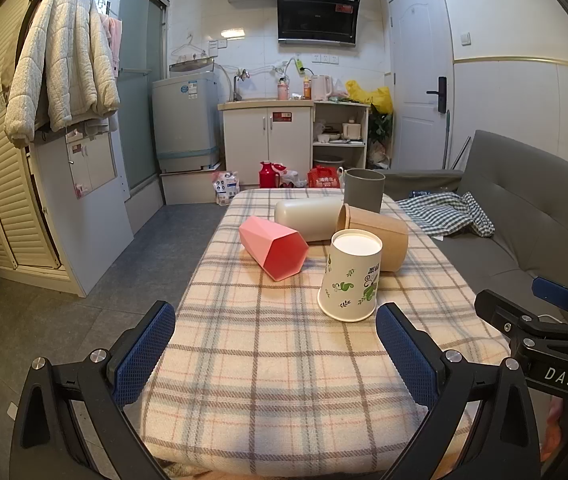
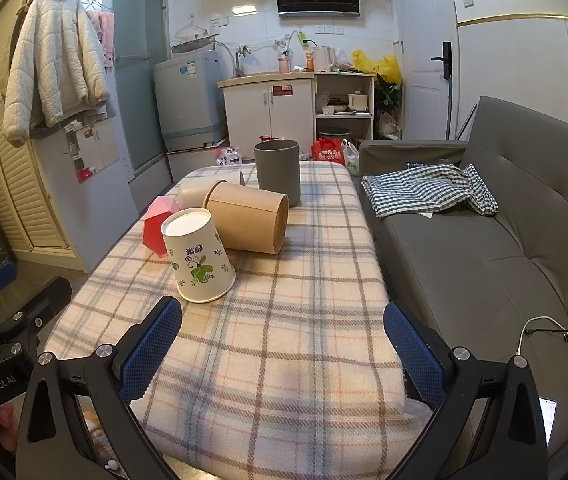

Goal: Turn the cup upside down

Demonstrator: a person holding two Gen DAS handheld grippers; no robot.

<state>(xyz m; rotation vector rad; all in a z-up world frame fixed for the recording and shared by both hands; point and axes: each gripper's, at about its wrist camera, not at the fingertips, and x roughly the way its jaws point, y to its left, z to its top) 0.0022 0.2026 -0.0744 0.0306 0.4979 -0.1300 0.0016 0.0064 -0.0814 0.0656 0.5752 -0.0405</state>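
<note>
A white paper cup with green leaf print (image 1: pixel 351 280) (image 2: pixel 198 255) stands upside down on the plaid tablecloth (image 1: pixel 276 360) (image 2: pixel 284 340), its base up. Behind it a brown paper cup (image 1: pixel 375 236) (image 2: pixel 248 216), a pink faceted cup (image 1: pixel 274 248) (image 2: pixel 156 224) and a cream cup (image 1: pixel 307 218) (image 2: pixel 194 194) lie on their sides. A grey cup (image 1: pixel 363 190) (image 2: pixel 278 170) stands upright at the far end. My left gripper (image 1: pixel 276 344) is open and empty, short of the paper cup. My right gripper (image 2: pixel 282 340) is open and empty, to the right of it.
A grey sofa (image 2: pixel 483 248) with a checked cloth (image 2: pixel 427 192) runs along the table's right side. A white cable (image 2: pixel 555 344) lies on the sofa seat. Floor, a wardrobe and kitchen cabinets (image 1: pixel 268 140) lie to the left and beyond.
</note>
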